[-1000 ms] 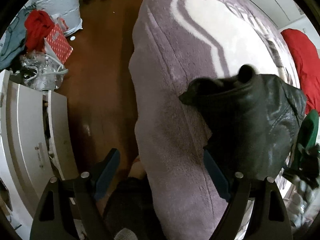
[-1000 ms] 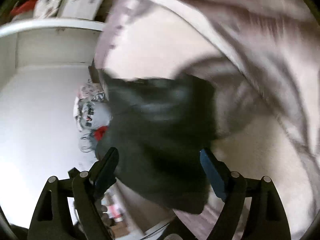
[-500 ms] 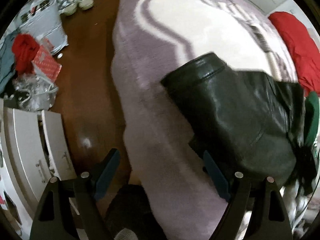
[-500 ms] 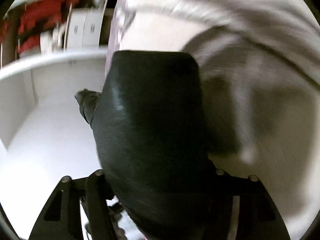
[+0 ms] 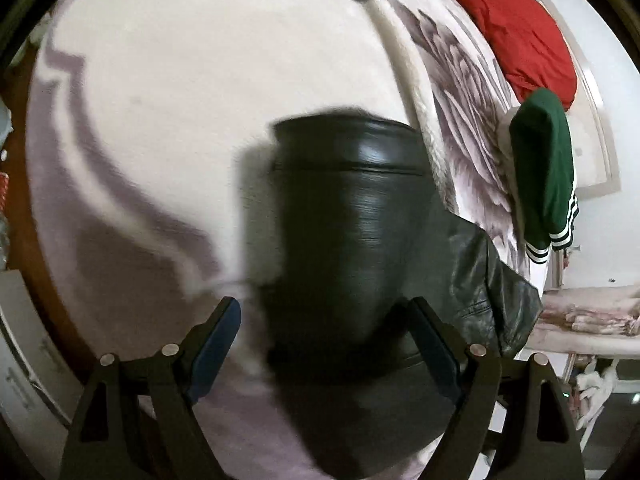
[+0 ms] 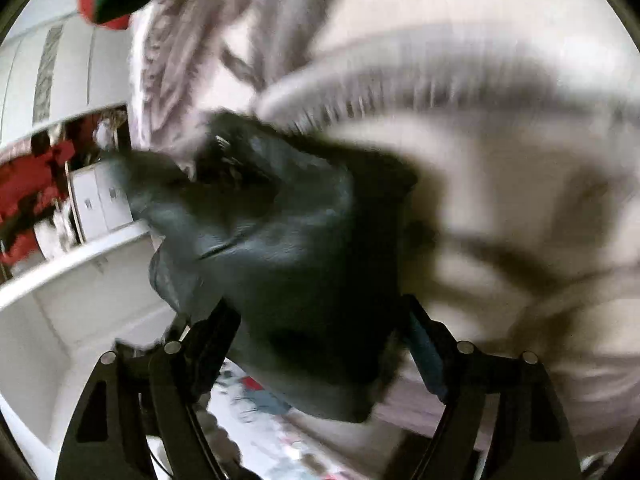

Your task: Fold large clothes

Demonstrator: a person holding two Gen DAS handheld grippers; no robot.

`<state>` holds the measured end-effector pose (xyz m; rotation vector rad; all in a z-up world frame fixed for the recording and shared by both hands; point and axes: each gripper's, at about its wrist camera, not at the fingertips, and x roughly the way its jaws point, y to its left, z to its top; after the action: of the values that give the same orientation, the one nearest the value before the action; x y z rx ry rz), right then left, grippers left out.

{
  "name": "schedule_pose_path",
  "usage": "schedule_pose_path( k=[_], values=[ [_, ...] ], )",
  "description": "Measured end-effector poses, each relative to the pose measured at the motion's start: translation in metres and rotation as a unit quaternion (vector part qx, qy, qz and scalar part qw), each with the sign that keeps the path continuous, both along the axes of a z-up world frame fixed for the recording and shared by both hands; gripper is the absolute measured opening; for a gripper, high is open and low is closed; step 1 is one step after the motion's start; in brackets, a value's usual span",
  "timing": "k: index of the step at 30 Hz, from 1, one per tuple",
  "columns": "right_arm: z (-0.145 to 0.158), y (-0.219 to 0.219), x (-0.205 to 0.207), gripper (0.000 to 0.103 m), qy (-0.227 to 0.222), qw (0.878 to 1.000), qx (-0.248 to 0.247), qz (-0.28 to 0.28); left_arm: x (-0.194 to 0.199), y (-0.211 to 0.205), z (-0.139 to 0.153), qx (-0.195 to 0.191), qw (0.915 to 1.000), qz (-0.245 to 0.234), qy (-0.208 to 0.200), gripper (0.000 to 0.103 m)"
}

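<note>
Left wrist view: the left gripper (image 5: 326, 340) stands wide apart, the black leather jacket (image 5: 360, 248) between its fingers, lying on the pale blanket (image 5: 180, 100). The right gripper (image 6: 320, 340) is opening around a bunched part of the jacket (image 6: 288, 264); contact unclear.

The jacket (image 5: 352, 248) looked like black leather, smooth and glossy along its sleeve, creased and grainy toward four o'clock. The blanket (image 5: 168, 112) under it was plush, matt fleece. At one o'clock lay a red cloth (image 5: 516, 24), soft and dull, and a green knit (image 5: 540, 168) with ribbed cuffs. The gripper fingers (image 5: 208, 352) were matt black plastic with blue rubbery pads.
</note>
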<state>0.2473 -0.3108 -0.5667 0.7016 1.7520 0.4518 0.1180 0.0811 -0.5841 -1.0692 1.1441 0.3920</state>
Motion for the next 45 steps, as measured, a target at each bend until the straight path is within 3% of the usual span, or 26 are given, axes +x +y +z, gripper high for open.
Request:
schedule_pose_path(
  k=[2,4,6,8,9,10,11,12,16,20,22,25,28,30,32,35,37,38,39,40,42,45],
  values=[
    [0.026,-0.016,0.013,0.082,-0.043,0.999,-0.017,0.017,0.007,-0.002,-0.008,-0.030,0.9993,0.012,-0.017,0.083],
    [0.058,-0.023,0.034,0.082,-0.096,0.994,-0.014,0.048,0.010,-0.003,-0.010,-0.035,0.9983,0.032,-0.034,0.083],
    [0.079,-0.002,0.052,0.082,-0.121,0.987,-0.001,0.102,0.008,-0.003,-0.007,-0.021,0.9979,0.049,-0.037,0.049],
    [0.081,0.015,0.068,0.082,-0.124,0.981,0.004,0.151,0.003,-0.003,-0.005,-0.020,0.9967,0.060,-0.050,0.029],
    [0.081,0.038,0.069,0.072,-0.129,0.978,0.001,0.166,-0.003,-0.003,-0.003,-0.021,0.9959,0.067,-0.058,0.027],
    [0.081,0.059,0.074,0.050,-0.139,0.973,0.000,0.183,-0.009,-0.004,0.000,-0.023,0.9949,0.073,-0.065,0.027],
    [0.080,0.074,0.078,0.015,-0.150,0.967,-0.015,0.206,-0.014,-0.004,0.004,-0.023,0.9939,0.080,-0.072,0.026],
    [0.069,0.093,0.084,0.014,-0.152,0.964,-0.031,0.217,-0.020,-0.004,0.009,-0.020,0.9934,0.084,-0.076,0.026],
    [0.064,0.120,0.088,0.010,-0.173,0.954,-0.056,0.238,-0.029,0.006,0.006,-0.019,0.9924,0.094,-0.078,0.026],
    [0.026,0.140,0.099,0.009,-0.167,0.950,-0.093,0.248,-0.019,0.023,-0.055,-0.053,0.9929,0.092,-0.052,0.033],
    [-0.001,0.149,0.102,0.009,-0.146,0.951,-0.109,0.249,-0.015,0.028,-0.061,-0.071,0.9923,0.088,-0.053,0.035],
    [-0.005,0.162,0.105,0.010,-0.144,0.938,-0.135,0.286,-0.012,0.029,-0.039,-0.071,0.9950,0.058,-0.040,0.039],
    [0.018,0.149,0.112,0.018,-0.110,0.950,-0.106,0.273,-0.015,0.025,-0.003,-0.048,0.9985,0.025,-0.013,0.048],
    [0.041,0.128,0.111,0.047,-0.114,0.955,-0.100,0.254,-0.022,0.018,0.024,-0.019,0.9997,0.010,-0.015,0.058],
    [0.070,0.100,0.105,0.053,-0.139,0.962,-0.096,0.215,-0.020,0.009,0.052,0.030,0.9993,-0.018,-0.010,0.059],
    [0.090,0.067,0.079,0.053,-0.121,0.977,-0.065,0.165,0.000,-0.013,0.072,0.073,0.9945,-0.073,-0.022,0.059],
    [0.089,0.056,0.059,0.053,-0.096,0.983,-0.043,0.148,0.018,-0.030,0.066,0.080,0.9905,-0.107,-0.031,0.058],
    [0.085,0.055,0.049,0.053,-0.082,0.985,-0.033,0.146,0.023,-0.028,0.058,0.075,0.9899,-0.117,-0.028,0.051],
    [0.076,0.055,0.034,0.049,-0.060,0.987,-0.028,0.144,0.033,-0.033,0.048,0.067,0.9886,-0.133,-0.021,0.039],
    [0.068,0.056,0.026,0.045,-0.044,0.988,-0.032,0.143,0.044,-0.036,0.034,0.064,0.9860,-0.154,-0.005,0.036],
    [0.045,0.063,0.010,0.034,-0.019,0.988,-0.048,0.145,0.055,-0.039,0.008,0.068,0.9797,-0.187,0.029,0.035],
    [0.027,0.068,0.001,0.018,-0.021,0.984,-0.110,0.136,0.067,-0.040,-0.015,0.065,0.9703,-0.229,0.044,0.035]
  ],
)
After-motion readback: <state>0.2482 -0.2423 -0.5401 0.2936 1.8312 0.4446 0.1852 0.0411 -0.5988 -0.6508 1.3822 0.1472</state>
